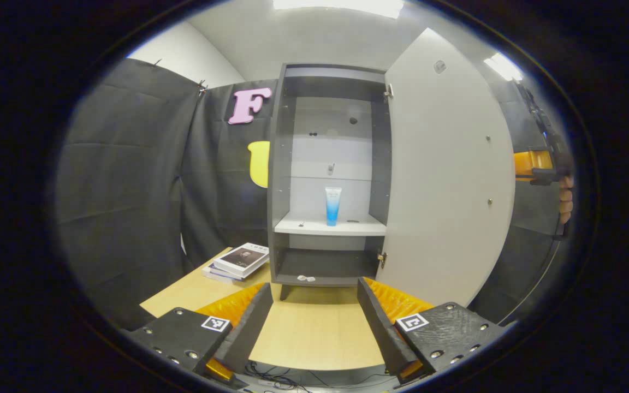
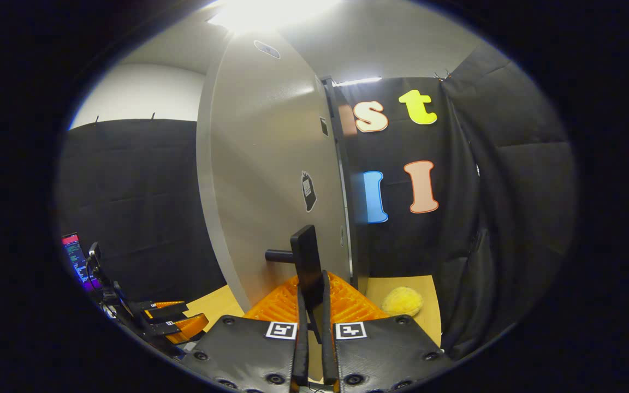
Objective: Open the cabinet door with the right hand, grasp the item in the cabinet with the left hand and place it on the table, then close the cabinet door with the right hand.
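Right tool clamps the door handle; left tool gapes before the tube.

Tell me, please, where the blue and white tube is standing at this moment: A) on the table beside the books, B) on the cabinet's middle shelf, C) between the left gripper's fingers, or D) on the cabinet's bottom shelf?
B: the tube stands upright on the middle shelf of the open cabinet.

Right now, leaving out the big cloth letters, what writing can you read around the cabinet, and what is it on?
No text is readable.
White and blue tube on the cabinet shelf: print too small.
Top book of the stack on the wooden table: cover text too small.
Black tag-shaped sticker on the grey cabinet door: blurred.
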{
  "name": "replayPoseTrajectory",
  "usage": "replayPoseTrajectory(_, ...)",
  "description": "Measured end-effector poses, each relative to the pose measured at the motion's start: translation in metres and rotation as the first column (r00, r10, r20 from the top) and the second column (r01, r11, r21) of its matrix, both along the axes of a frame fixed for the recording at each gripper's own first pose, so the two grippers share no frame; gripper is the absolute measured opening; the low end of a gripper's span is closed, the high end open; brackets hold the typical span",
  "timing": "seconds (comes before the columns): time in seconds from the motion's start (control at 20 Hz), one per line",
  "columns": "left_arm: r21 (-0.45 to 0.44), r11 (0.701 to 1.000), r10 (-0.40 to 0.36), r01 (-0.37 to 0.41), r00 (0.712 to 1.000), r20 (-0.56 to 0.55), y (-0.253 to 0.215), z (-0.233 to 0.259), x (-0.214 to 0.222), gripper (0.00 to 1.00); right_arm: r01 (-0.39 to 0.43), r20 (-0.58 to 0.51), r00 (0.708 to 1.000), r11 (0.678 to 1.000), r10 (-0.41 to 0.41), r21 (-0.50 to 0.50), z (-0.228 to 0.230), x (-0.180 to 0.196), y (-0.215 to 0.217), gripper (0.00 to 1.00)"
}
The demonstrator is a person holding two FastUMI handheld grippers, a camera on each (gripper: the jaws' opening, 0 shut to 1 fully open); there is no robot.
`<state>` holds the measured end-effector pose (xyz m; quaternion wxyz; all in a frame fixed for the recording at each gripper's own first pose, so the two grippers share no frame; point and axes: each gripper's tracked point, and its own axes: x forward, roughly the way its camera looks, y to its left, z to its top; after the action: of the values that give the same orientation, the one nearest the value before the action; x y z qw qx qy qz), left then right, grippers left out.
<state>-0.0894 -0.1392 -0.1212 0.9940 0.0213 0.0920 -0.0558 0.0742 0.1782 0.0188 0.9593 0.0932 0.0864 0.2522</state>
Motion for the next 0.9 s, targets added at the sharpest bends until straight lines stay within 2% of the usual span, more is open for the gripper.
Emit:
replayPoseTrajectory(0.1, 0.007, 1.0, -0.012, 0.012, 1.0, -0.002, -0.004, -0.001, 0.002, 0.93, -0.015, 0.01, 1.0, 1.0, 0.014, 0.023, 0.003, 0.001, 0.005, 0.11)
replayPoseTrajectory(0.2, 0.02, 1.0, -0.015, 0.015, 1.0, 0.0, -0.006, 0.004, 0.004, 0.93, -0.007, 0.018, 1.0, 1.0, 0.007, 0.006, 0.003, 0.002, 0.003, 0.1)
replayPoseTrajectory(0.3, 0.026, 0.999, -0.02, 0.02, 1.0, 0.002, -0.004, 0.006, 0.008, 0.94, 0.019, 0.023, 1.0, 1.0, -0.019, -0.01, 0.0, 0.004, -0.004, 0.12)
replayPoseTrajectory(0.35, 0.025, 0.999, -0.025, 0.025, 1.0, -0.002, -0.004, 0.005, 0.009, 0.93, 0.023, 0.009, 1.0, 1.0, -0.023, 0.003, -0.002, 0.003, -0.003, 0.09)
replayPoseTrajectory(0.45, 0.026, 0.999, -0.036, 0.036, 0.999, -0.013, 0.0, 0.004, 0.016, 0.93, 0.029, -0.023, 0.999, 0.999, -0.028, 0.031, -0.002, -0.001, 0.0, 0.12)
replayPoseTrajectory(0.75, 0.007, 0.996, -0.089, 0.089, 0.996, -0.02, 0.014, 0.009, 0.042, 0.93, 0.133, -0.063, 0.989, 0.991, -0.132, 0.013, -0.003, -0.002, -0.005, 0.11)
replayPoseTrajectory(0.8, 0.004, 0.995, -0.098, 0.098, 0.995, -0.022, 0.018, 0.01, 0.048, 0.94, 0.152, -0.074, 0.986, 0.988, -0.151, 0.005, -0.005, -0.003, -0.007, 0.09)
replayPoseTrajectory(0.9, -0.013, 0.993, -0.116, 0.116, 0.993, -0.031, 0.025, 0.011, 0.059, 0.93, 0.196, -0.098, 0.975, 0.98, -0.197, -0.02, -0.006, -0.005, -0.01, 0.11)
